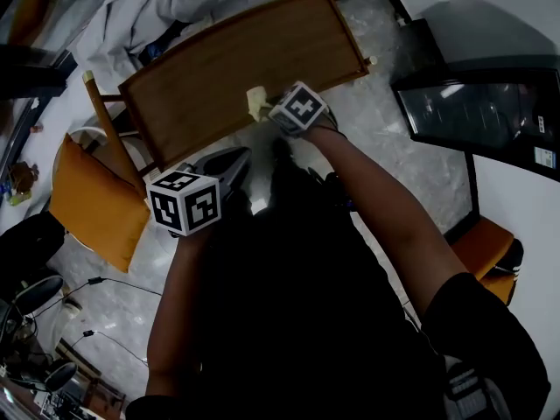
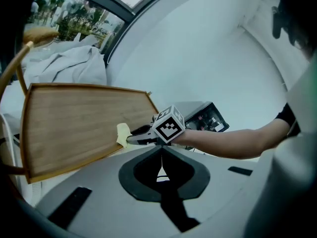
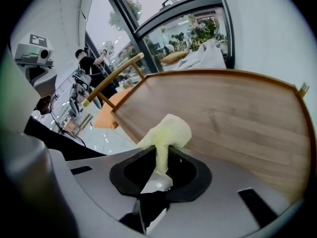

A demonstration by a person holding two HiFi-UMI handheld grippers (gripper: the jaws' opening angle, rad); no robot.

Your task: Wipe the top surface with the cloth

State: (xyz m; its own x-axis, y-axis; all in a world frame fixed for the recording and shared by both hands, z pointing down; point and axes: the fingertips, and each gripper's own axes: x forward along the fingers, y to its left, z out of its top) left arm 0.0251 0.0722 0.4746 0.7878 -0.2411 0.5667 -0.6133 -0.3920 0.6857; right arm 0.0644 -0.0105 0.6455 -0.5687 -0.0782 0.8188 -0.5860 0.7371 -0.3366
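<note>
A wooden table top (image 1: 236,68) with a raised rim lies ahead of me, and it also fills the left gripper view (image 2: 74,128) and the right gripper view (image 3: 237,118). My right gripper (image 1: 267,112) is shut on a pale yellow cloth (image 1: 256,103) at the table's near edge. The cloth (image 3: 168,133) bunches out from between the jaws and rests on the near rim. From the left, the cloth (image 2: 122,134) shows at the right gripper (image 2: 132,139) tip. My left gripper (image 1: 234,157) hangs just short of the table, over the floor, jaws together and empty.
A wooden chair (image 1: 105,112) with an orange cushion (image 1: 92,199) stands left of the table. A heap of white fabric (image 1: 149,11) lies beyond it. A dark glossy cabinet (image 1: 477,103) stands at the right. Cables (image 1: 96,322) trail over the floor at the lower left.
</note>
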